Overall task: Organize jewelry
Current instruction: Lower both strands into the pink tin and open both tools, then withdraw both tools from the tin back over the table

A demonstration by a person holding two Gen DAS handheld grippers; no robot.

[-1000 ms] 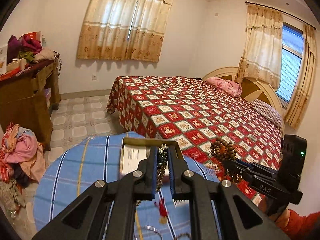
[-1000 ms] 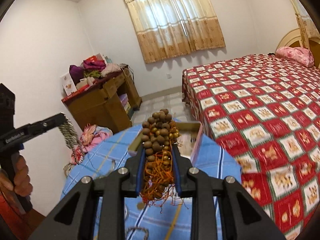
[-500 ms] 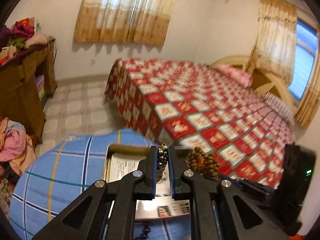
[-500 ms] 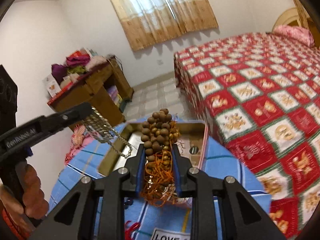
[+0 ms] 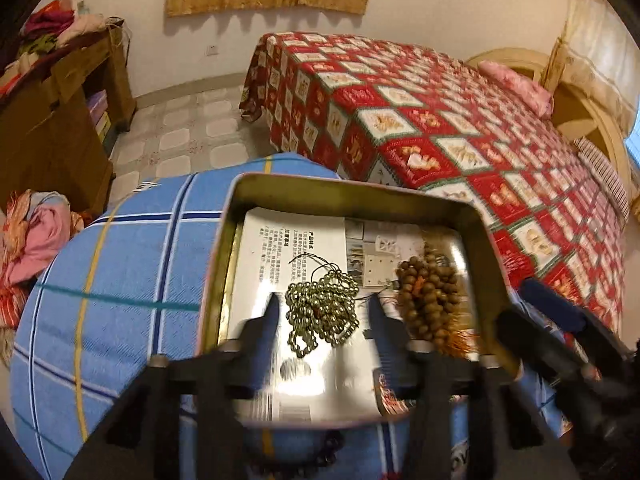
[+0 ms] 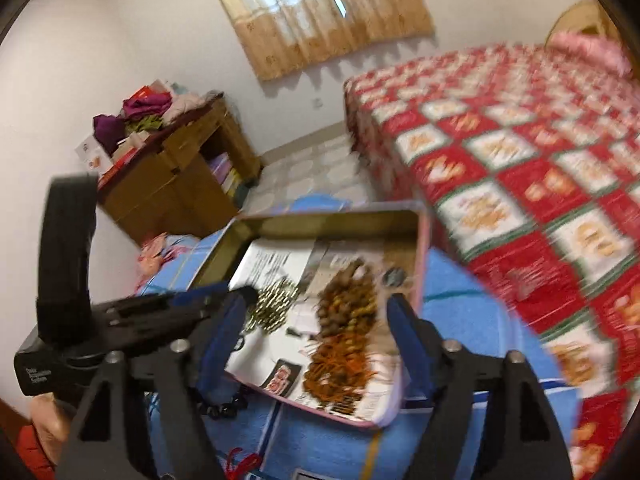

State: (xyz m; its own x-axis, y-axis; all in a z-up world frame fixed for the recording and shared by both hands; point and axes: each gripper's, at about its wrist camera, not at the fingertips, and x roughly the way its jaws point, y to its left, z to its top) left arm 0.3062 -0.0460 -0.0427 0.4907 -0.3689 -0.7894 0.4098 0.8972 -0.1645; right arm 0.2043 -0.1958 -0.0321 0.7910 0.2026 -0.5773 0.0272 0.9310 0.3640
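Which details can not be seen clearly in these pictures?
- Left wrist view: dark beads beyond the tin are hidden by the left claw.
- Both views: leaflet print is too small.
- Right wrist view: motion blur hides single beads of the brown bead string.

The tin box (image 5: 352,196) is metal, its inner walls a dull brassy gold and its floor glossy under printed paper sheets (image 5: 296,248). The pale green bead string (image 5: 324,308) shines like polished stone; the brown bead string (image 5: 430,300) looks matt and woody, with frayed orange thread. The counter (image 5: 120,280) wears woven checked blue cloth. Both grippers show matt black plastic with blue jaw pads.
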